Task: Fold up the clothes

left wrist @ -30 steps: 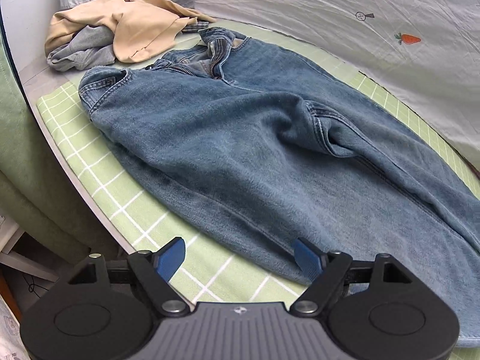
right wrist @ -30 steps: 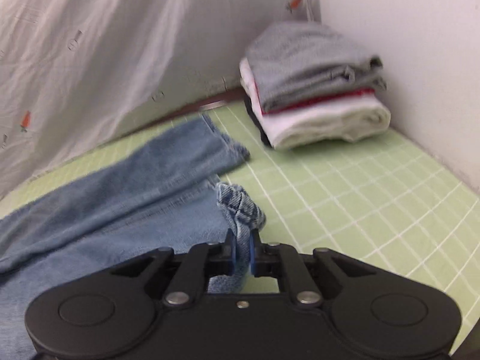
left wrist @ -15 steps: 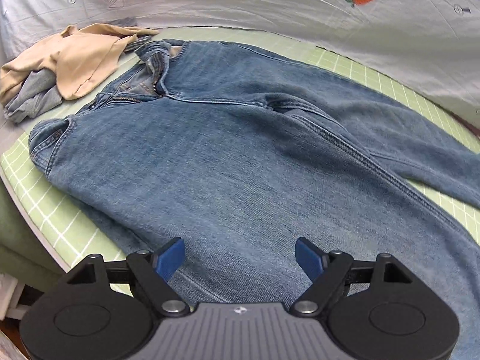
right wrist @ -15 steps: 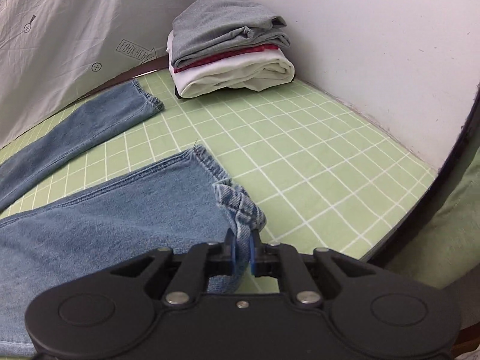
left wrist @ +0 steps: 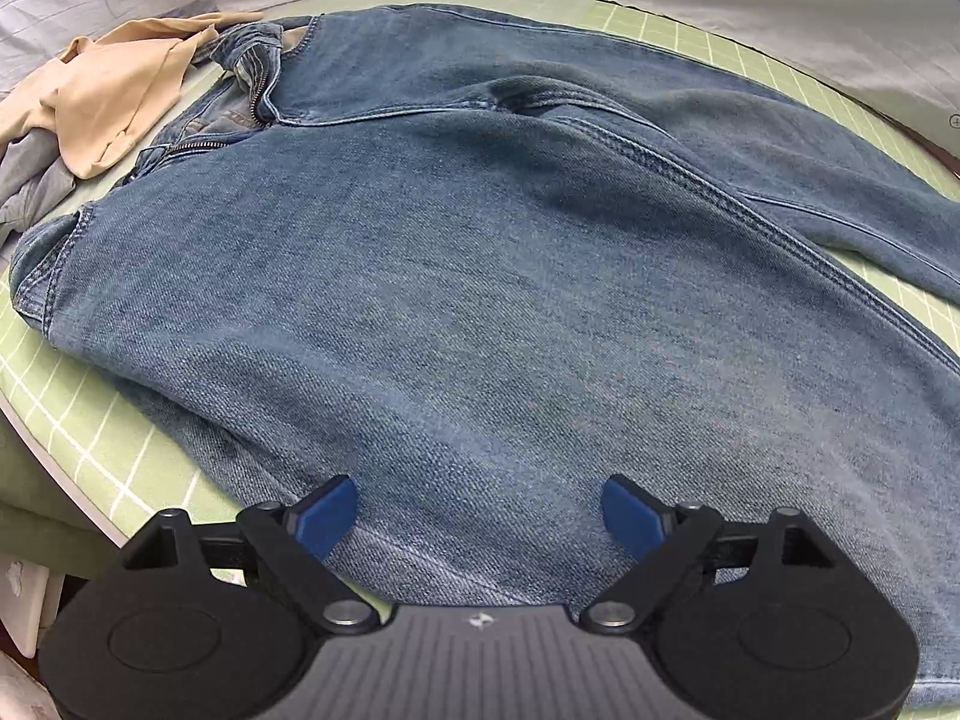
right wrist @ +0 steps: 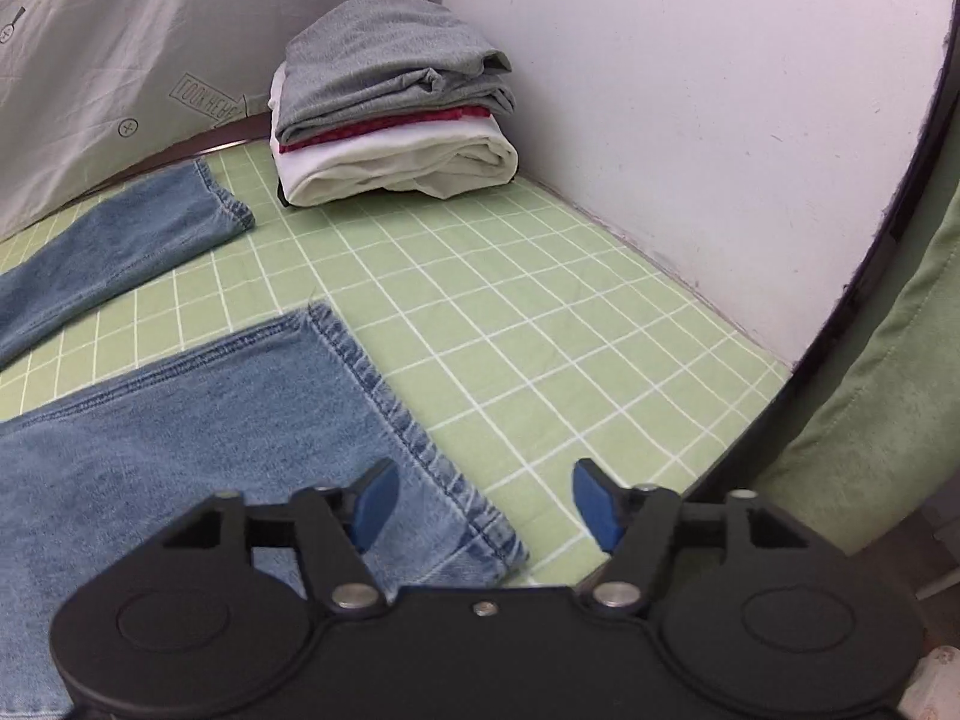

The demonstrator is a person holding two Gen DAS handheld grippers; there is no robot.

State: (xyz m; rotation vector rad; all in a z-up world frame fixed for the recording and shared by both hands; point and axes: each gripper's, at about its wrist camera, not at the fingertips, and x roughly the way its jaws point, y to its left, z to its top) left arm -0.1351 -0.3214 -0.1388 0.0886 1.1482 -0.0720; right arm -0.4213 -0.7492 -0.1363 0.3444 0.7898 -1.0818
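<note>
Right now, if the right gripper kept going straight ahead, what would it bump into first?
Probably the jeans hem, lying just ahead of the open right gripper; past it comes bare green checked cloth. Depth is hard to judge.

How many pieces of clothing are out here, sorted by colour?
Blue: 1, the jeans
Beige: 1, the crumpled garment
Grey: 2, the crumpled piece under it, and the folded top of the stack
Red: 1, the thin layer
White: 1, the folded bottom
Total: 6 visible
</note>
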